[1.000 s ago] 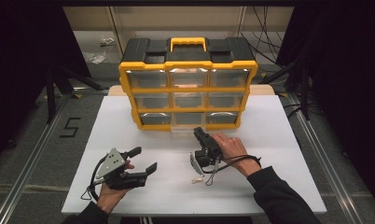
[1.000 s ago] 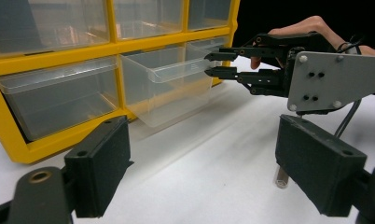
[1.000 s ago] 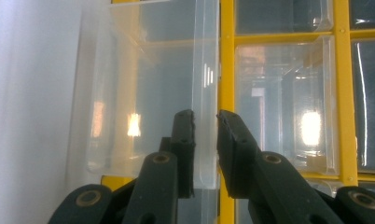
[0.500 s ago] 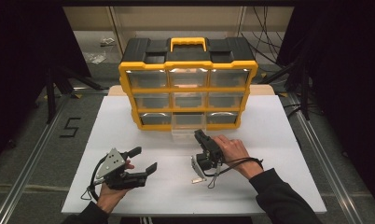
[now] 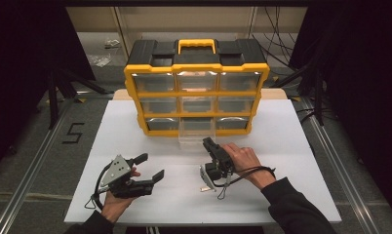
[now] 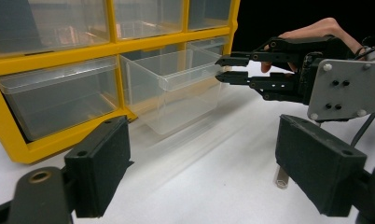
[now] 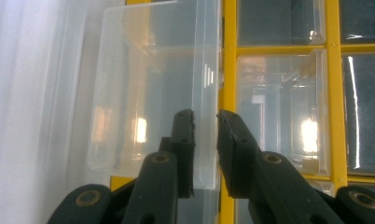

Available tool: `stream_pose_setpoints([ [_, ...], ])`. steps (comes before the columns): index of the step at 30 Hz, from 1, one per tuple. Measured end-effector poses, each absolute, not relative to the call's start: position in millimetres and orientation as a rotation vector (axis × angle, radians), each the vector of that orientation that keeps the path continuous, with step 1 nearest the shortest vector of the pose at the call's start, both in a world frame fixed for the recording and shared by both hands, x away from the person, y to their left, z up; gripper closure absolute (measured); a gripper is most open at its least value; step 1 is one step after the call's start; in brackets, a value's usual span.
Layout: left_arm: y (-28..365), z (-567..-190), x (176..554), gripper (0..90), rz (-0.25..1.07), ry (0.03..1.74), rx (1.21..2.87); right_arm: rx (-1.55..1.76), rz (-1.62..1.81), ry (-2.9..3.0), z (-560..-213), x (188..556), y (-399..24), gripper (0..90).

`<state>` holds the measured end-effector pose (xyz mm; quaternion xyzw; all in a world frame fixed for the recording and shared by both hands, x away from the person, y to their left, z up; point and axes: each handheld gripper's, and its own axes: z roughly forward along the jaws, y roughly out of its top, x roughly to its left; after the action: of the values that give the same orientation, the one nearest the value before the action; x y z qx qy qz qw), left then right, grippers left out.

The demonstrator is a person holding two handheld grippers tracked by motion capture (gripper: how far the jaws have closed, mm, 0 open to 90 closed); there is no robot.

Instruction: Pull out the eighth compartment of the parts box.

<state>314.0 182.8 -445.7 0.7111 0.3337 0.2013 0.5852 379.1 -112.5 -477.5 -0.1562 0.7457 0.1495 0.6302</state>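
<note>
One clear drawer [image 5: 197, 132] pulled out, long axis toward person.

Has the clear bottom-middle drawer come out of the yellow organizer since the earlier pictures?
Yes. The clear drawer now juts out past the yellow organizer front, toward the person; earlier it sat flush. The right gripper grips its front lip.

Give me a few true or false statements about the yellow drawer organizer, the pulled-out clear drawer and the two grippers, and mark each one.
1. The clear plastic drawer in the bottom row's middle slot is pulled out of the yellow and black drawer organizer. True.
2. The right gripper has its jaws around the drawer's front lip. True.
3. The left gripper is shut on a drawer. False: its jaws stand open above the white table, holding nothing.
4. The organizer lies flat on its back. False: it stands upright, handle on top.
</note>
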Motion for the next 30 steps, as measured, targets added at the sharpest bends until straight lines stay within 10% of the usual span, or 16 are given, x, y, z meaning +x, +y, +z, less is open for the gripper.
stream_pose_setpoints([
  [12,183,-446,314,17.6,0.467,0.781,1.660,-0.346,0.337,1.732,-477,378,-114,76.1],
  [30,183,-446,314,17.6,0.471,0.782,1.659,-0.206,0.551,1.892,-456,364,-109,43.2],
])
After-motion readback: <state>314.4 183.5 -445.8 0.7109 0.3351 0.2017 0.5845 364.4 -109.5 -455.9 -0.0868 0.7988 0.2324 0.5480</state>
